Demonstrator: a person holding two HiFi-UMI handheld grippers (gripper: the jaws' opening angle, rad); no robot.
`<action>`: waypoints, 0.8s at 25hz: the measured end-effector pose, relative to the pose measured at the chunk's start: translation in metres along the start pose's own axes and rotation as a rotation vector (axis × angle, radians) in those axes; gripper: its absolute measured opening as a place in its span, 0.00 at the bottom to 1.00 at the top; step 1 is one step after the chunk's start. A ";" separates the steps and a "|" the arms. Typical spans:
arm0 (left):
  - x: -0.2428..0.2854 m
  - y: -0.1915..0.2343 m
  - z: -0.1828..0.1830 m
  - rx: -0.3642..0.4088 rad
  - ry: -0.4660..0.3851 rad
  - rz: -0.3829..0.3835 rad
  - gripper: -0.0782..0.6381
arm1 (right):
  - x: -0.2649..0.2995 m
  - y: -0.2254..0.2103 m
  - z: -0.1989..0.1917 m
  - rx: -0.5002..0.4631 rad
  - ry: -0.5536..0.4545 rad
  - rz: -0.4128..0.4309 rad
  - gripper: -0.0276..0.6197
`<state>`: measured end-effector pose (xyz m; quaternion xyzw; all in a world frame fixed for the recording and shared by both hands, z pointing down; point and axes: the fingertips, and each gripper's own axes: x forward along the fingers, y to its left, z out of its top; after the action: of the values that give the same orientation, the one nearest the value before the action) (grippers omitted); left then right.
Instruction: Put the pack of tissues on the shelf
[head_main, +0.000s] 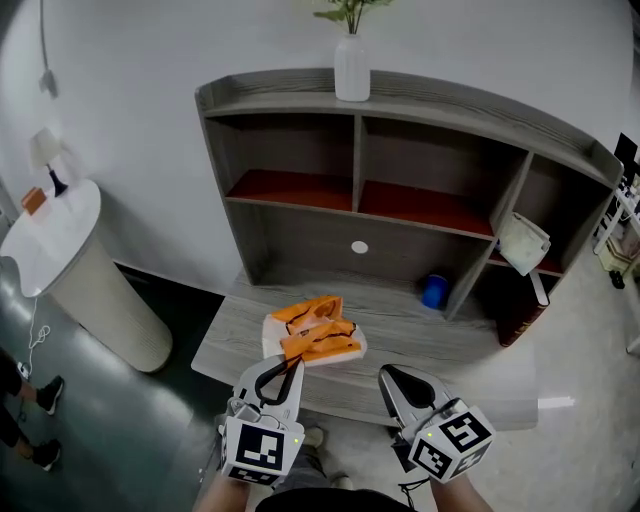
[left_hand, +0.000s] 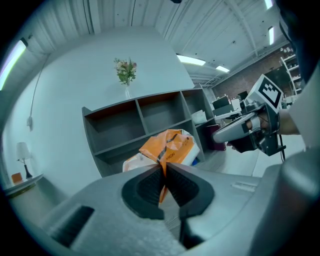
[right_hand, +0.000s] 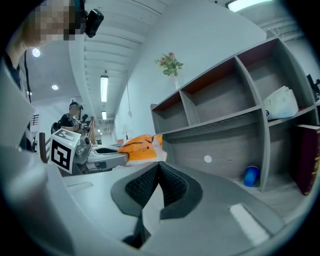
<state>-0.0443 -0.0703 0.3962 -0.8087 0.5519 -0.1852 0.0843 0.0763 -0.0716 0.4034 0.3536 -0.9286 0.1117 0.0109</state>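
Left gripper (left_hand: 164, 169) pinched shut on thin wrapper edge of pack of tissues (head_main: 314, 330); pack in front of shelf (head_main: 300, 188), below its compartments. Right gripper (right_hand: 159, 168) closed, empty. Risk: wrapper slips or tears during lift, so pack drops to worktop (head_main: 440, 330).

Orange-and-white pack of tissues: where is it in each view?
Head view: orange-and-white pack of tissues low centre, before the grey wooden shelf.
Left gripper view: pack at centre, just above the jaws.
Right gripper view: pack left of centre.
Shared landmark: white vase of flowers on the shelf's top.
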 end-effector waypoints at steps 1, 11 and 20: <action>0.005 0.004 0.001 0.002 -0.001 -0.003 0.12 | 0.004 -0.003 0.002 0.000 0.000 -0.005 0.04; 0.050 0.056 0.018 0.017 -0.026 -0.040 0.12 | 0.063 -0.022 0.035 -0.017 -0.011 -0.014 0.04; 0.087 0.100 0.040 0.052 -0.067 -0.066 0.12 | 0.109 -0.040 0.060 -0.018 -0.019 -0.036 0.04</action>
<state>-0.0863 -0.1909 0.3434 -0.8298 0.5167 -0.1751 0.1176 0.0250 -0.1850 0.3639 0.3711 -0.9232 0.0998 0.0071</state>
